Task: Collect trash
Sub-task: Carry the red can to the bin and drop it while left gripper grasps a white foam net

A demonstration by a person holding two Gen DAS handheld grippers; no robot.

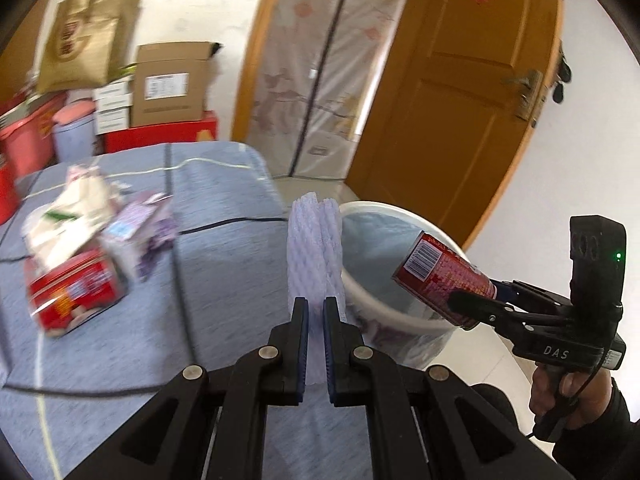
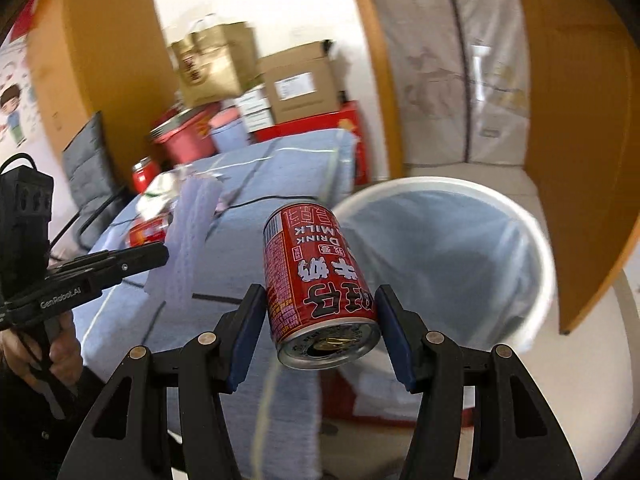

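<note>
Here, beside the white bin [image 2: 536, 248], the right gripper [image 2: 320, 336] clamps a red milk can [image 2: 316, 276] mid-body — light, dentable — while the left gripper [image 1: 315, 312] pinches soft foam netting [image 1: 314, 248] by its lower end.

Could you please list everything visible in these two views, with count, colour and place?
foam net sleeve: one, pale lilac, pinched in the left tongs
milk drink can: one, red, clamped in the right tongs, tilted beside the bin
trash bin: one, white with pale blue liner, on the floor beside the bed
bed cover: one, blue-grey with dark lines
trash pile: red packaging, white and purple wrappers, on the bed cover; count unclear from blur
second can: one, red, at the bed's far edge
cardboard box: one, brown, against the wall
paper bag: one, tan, atop the stacked boxes
door: one, orange wood
hands: two, gripping the tongs' handles
</note>
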